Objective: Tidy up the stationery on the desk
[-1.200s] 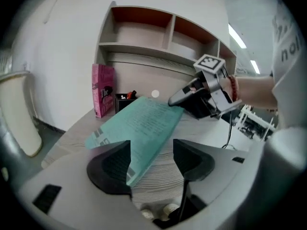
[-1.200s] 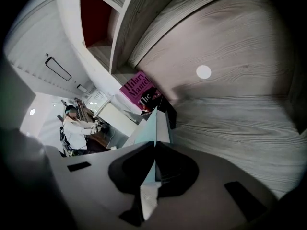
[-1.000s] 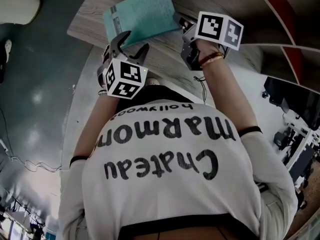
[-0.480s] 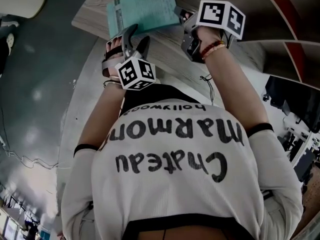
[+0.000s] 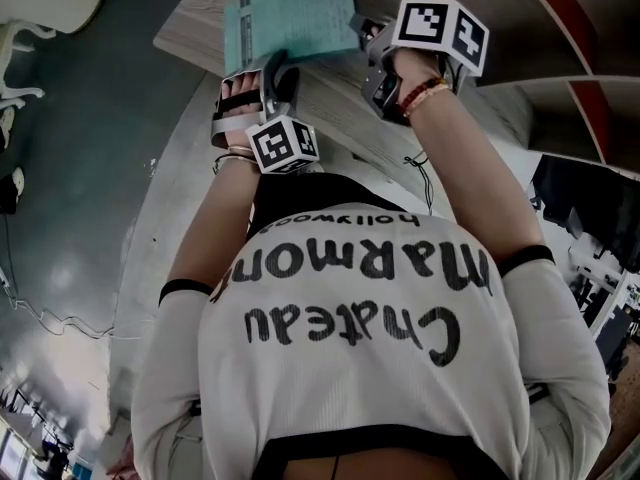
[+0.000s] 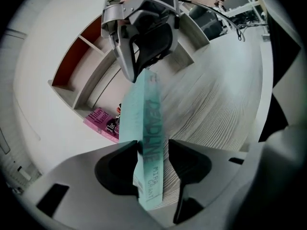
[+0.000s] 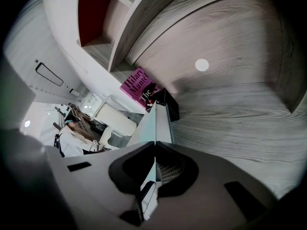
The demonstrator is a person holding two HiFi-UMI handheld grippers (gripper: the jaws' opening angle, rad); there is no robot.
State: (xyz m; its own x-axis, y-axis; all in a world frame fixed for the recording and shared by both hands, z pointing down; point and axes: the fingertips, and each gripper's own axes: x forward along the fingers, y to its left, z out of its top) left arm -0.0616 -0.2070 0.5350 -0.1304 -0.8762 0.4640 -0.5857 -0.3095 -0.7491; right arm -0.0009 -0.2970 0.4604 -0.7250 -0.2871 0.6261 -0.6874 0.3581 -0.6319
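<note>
2 holds on the teal paperback book (image 5: 295,13): my left gripper (image 6: 152,145) clamps its spine, my right gripper (image 7: 154,152) pinches only a thin edge btwn jaws; cover may bend & book slip.

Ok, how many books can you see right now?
2. The teal book sits between the jaws of the left gripper and right gripper; the magenta book lies by the shelf. Others may be hidden.
</note>
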